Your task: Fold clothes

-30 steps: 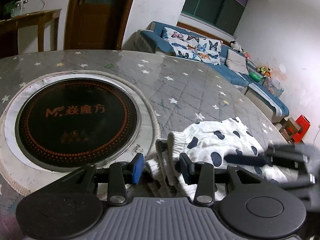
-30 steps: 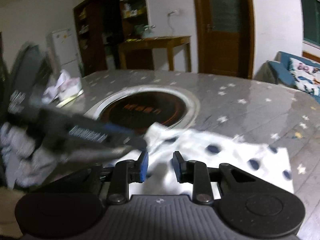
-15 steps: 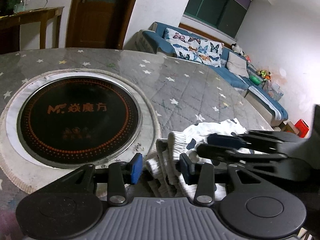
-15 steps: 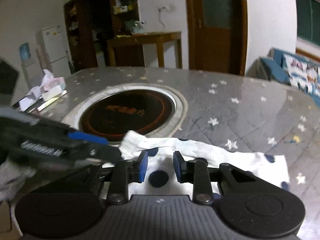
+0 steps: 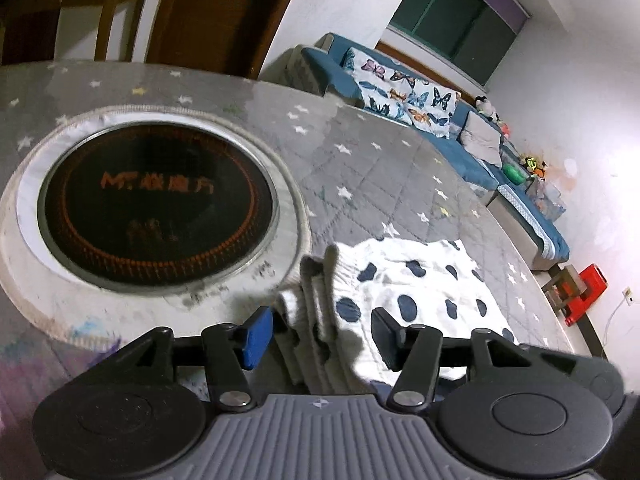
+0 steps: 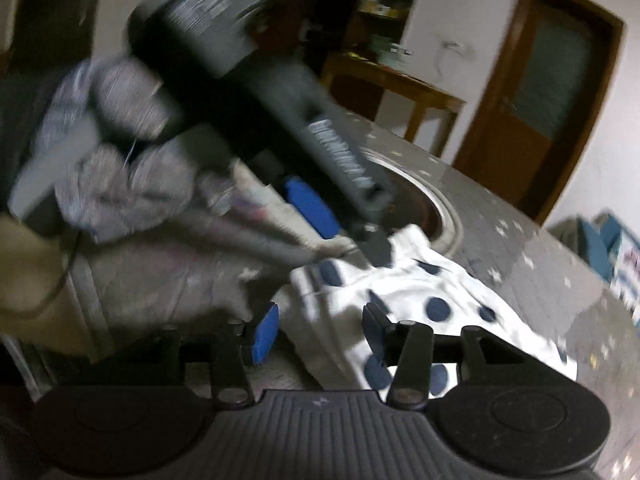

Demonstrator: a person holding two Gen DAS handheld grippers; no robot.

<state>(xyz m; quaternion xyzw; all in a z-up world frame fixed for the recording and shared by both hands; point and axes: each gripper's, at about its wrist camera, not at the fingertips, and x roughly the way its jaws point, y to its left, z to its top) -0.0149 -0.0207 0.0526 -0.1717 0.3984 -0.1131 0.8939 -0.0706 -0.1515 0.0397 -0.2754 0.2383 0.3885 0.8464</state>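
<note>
Star-patterned table (image 5: 360,168) holds the spotted garment (image 5: 420,280); both hand-held grippers' jaws are opening around its bunched edge.

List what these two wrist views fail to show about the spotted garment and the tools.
- Spotted garment: its near edge is hidden behind the left tool body in the left wrist view.
- Right wrist view: motion blur smears the left tool's body and the gloved hand holding it.
- Right tool, jaws opening: cloth lies between them; pad contact unclear.

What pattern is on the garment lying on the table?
White with dark blue spots, ribbed white band at one edge; clearest in the left wrist view.
</note>
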